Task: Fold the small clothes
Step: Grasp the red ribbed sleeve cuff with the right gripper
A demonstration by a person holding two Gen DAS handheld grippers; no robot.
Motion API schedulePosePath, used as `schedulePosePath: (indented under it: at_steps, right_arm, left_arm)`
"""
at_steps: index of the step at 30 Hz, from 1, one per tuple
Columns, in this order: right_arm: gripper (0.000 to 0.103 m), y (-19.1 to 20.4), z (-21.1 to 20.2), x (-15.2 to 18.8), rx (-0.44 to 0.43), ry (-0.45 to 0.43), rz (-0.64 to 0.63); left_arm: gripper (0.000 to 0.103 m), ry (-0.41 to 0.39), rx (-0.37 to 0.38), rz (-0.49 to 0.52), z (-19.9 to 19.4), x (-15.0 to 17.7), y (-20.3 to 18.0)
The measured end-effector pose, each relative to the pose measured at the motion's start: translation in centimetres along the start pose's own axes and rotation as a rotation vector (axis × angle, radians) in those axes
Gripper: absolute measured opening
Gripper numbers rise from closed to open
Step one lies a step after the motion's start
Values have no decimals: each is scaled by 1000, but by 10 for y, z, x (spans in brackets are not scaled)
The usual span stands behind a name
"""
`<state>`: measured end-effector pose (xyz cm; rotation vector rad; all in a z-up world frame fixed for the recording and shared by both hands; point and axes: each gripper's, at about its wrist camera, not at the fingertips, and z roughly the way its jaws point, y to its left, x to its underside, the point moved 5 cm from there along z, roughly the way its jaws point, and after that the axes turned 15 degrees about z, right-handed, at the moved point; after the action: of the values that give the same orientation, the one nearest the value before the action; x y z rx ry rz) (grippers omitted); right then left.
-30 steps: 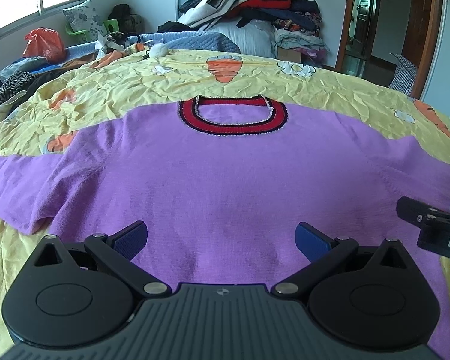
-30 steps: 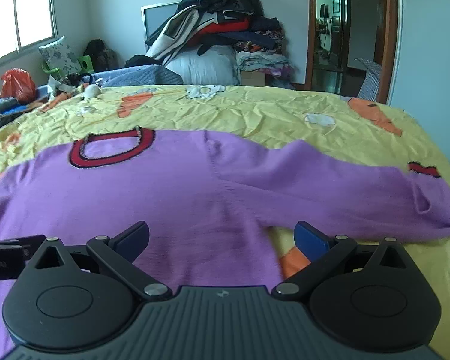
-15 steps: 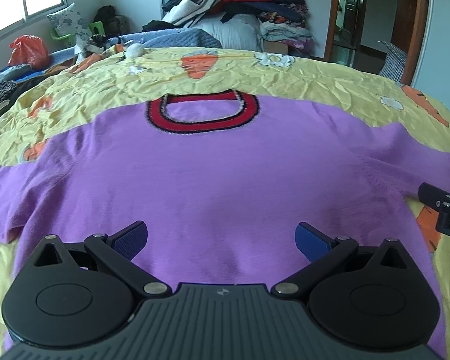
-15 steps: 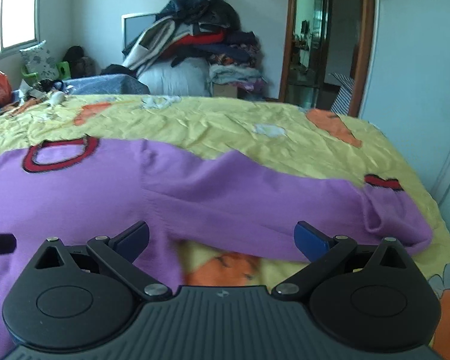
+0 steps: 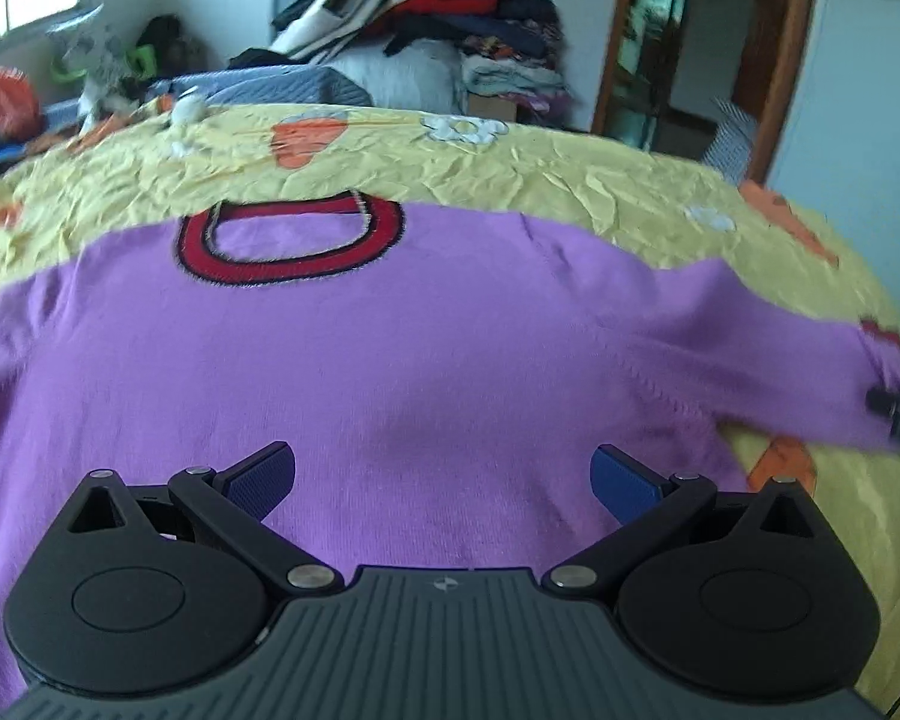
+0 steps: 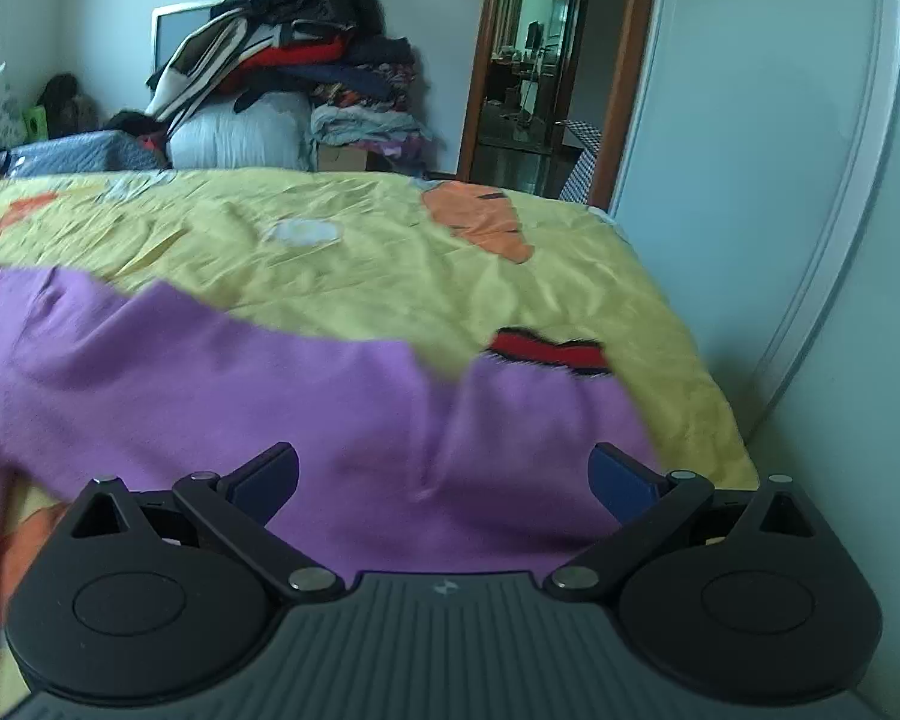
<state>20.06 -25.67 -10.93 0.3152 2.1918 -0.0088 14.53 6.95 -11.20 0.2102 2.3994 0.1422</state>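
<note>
A purple sweater (image 5: pixel 390 360) lies flat on the yellow bedsheet (image 6: pixel 390 252), its sleeve (image 6: pixel 342 414) stretched right, with the left gripper (image 5: pixel 443 471) and right gripper (image 6: pixel 444 471) both wide apart, holding nothing.

I can read no words, numbers or brand names anywhere. The only sign I find is a small round emblem moulded into the ribbed grey housing of my left claw (image 5: pixel 443 471), at the near middle of its top edge, and the same emblem on my right claw (image 6: pixel 443 471); neither carries letters I can make out. The sweater and bedsheet bear no print with writing.
</note>
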Motion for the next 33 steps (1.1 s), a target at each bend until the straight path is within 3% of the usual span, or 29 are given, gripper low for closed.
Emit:
schedulePosePath:
  at_steps: [7,10,16,17,19,23,25,27,33]
  right_arm:
    - [103,-51,19,-39,-94,35,88]
    - [103,-60,37,-51,-93,10,26]
    - [103,-71,71,-54,-92,69,-72]
    - [103,-73,75,-54,-127,88,-59]
    - [93,-76,81,-52,-200,125,-14]
    - [67,-76,84,-48,-221,142,-22]
    - [27,-78,82,-51,-218,135,-9]
    - [11,-80,79,-54,-206,131,0]
    - [4,-81,60,-56,-172,82,-7]
  left_arm:
    - [103,-42,3,-20,0,-6,3]
    - [103,-24,3,-14,6,-6,3]
    - [103,32,-50,17,18,1,0]
    - [103,38,-60,16,19,3,1]
    - [103,52,-81,10,20,5,4]
    - [103,77,-98,3,21,8,11]
    - [103,93,-94,-6,21,9,12]
    - [103,106,-79,-16,21,10,13]
    - [103,99,-74,-17,12,11,10]
